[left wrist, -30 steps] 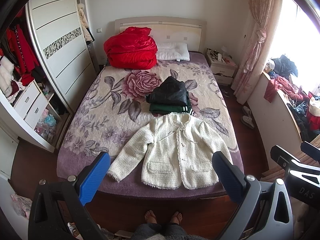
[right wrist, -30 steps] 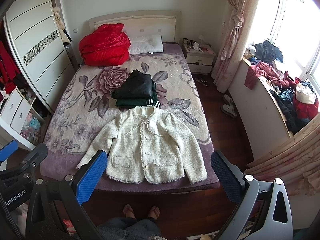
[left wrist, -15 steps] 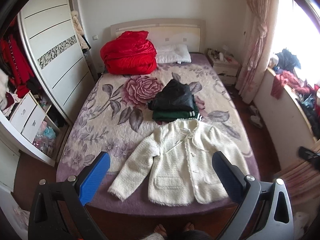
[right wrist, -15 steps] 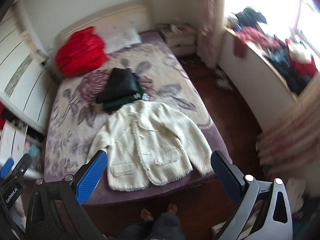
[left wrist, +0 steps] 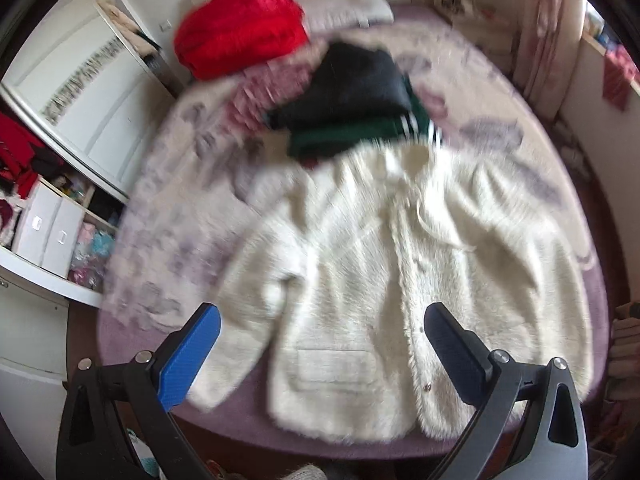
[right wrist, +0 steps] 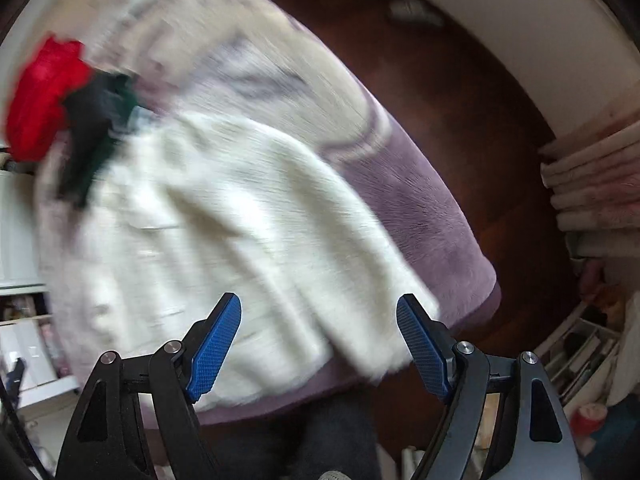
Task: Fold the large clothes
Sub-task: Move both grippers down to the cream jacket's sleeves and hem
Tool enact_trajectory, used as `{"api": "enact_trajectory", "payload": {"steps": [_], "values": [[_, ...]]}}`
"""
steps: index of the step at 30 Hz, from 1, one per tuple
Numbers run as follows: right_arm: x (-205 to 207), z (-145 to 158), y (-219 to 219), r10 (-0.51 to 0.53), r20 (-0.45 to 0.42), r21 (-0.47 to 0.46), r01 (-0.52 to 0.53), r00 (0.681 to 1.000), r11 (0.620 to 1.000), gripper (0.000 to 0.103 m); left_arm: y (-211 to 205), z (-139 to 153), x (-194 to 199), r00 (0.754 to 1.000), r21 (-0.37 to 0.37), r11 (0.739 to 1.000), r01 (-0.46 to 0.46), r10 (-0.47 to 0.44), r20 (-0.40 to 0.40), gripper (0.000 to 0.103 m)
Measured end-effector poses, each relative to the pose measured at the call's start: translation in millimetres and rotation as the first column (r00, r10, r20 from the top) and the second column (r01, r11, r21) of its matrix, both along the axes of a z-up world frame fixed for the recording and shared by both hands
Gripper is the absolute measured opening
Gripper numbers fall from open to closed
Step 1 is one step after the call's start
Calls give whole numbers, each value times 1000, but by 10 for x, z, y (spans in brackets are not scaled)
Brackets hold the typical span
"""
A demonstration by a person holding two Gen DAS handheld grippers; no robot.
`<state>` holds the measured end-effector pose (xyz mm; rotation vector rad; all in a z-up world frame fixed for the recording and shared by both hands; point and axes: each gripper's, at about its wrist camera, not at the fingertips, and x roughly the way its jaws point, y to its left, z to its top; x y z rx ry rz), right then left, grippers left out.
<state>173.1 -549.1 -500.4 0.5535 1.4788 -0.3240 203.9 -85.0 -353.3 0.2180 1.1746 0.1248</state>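
Observation:
A cream fuzzy jacket (left wrist: 380,264) lies spread flat, front up, at the foot of the bed (left wrist: 168,208). My left gripper (left wrist: 320,344) hangs open above its lower hem and left pocket, nothing between the blue pads. In the right wrist view the same jacket (right wrist: 224,216) is blurred, its right sleeve running toward the bed's corner. My right gripper (right wrist: 320,344) is above that sleeve's cuff; its jaws are closing, still apart, with nothing pressed between them.
A folded black and green stack (left wrist: 356,96) sits just beyond the jacket's collar. A red quilt (left wrist: 240,32) and pillow (left wrist: 348,12) lie at the headboard. White wardrobe and drawers (left wrist: 44,224) stand left. Dark wood floor (right wrist: 460,100) and curtain folds (right wrist: 592,184) lie right of the bed.
Both grippers have dropped fast from a high view of the room toward the jacket, which now fills the frames. The right one swung toward the right sleeve and its jaws have narrowed.

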Motion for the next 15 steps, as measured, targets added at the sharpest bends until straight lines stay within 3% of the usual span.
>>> {"api": "enact_trajectory", "payload": {"steps": [2,7,11,12,13,14,15], "values": [[114,-624,-158,13,-43,9,-13,999,1000,82,-119,-630,186,997,14,1000,-6,7,-73,103],[421,-1955,-420,103,-141,76,-93,985,993,82,-400,-1581,418,986,39,999,23,-16,-168,103],[577,-2411,-411,154,-200,146,-125,968,981,82,-649,-2083,479,972,45,996,82,-70,-222,103],[626,-2400,-363,203,-179,147,-178,963,973,71,-697,-2147,461,969,51,994,97,-83,-231,103],[659,-2360,-304,255,-167,140,-234,952,962,35,-740,-2199,444,966,54,993,109,-93,-240,103],[692,-2302,-238,329,-164,132,-310,930,942,17,-780,-2240,433,963,48,992,118,-103,-249,103],[713,-2247,-215,359,-163,134,-340,919,931,10,-813,-2273,416,958,39,991,130,-115,-261,103]]}}
